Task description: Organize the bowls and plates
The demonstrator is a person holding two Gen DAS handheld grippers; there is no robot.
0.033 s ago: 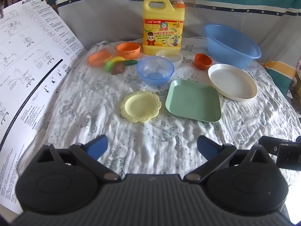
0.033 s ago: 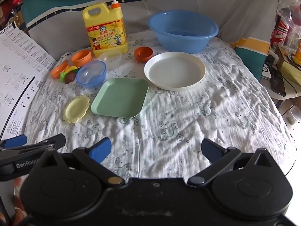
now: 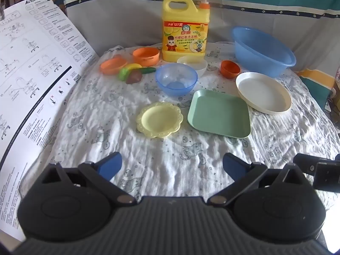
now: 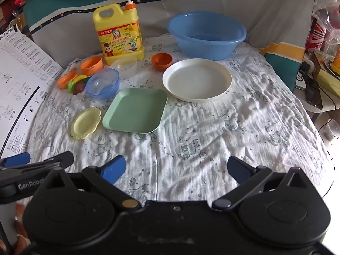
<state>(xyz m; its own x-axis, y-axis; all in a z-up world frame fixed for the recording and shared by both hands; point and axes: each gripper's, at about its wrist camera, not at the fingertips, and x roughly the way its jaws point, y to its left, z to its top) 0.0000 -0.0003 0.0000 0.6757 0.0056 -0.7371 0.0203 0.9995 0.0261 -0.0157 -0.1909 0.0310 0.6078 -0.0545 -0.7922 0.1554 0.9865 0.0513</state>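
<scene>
On the white printed cloth lie a yellow scalloped plate [image 3: 159, 120] [image 4: 86, 122], a green square plate [image 3: 220, 113] [image 4: 136, 110] and a white round plate [image 3: 263, 92] [image 4: 197, 79]. Behind them stand a clear blue bowl [image 3: 176, 81] [image 4: 103, 83], a clear white bowl [image 3: 194, 63] [image 4: 125, 65], a small dark orange bowl [image 3: 230, 69] [image 4: 162, 60], and two light orange bowls [image 3: 146, 56] [image 3: 113, 65]. My left gripper [image 3: 172, 165] and right gripper [image 4: 176, 167] are both open and empty, low near the table's front edge, apart from all dishes.
A yellow detergent jug [image 3: 184, 36] [image 4: 119, 36] and a big blue basin [image 3: 262, 52] [image 4: 206, 35] stand at the back. Toy fruit pieces [image 3: 132, 74] lie by the orange bowls. A printed instruction sheet [image 3: 31, 85] stands at the left. Clutter sits off the right edge [image 4: 318, 78].
</scene>
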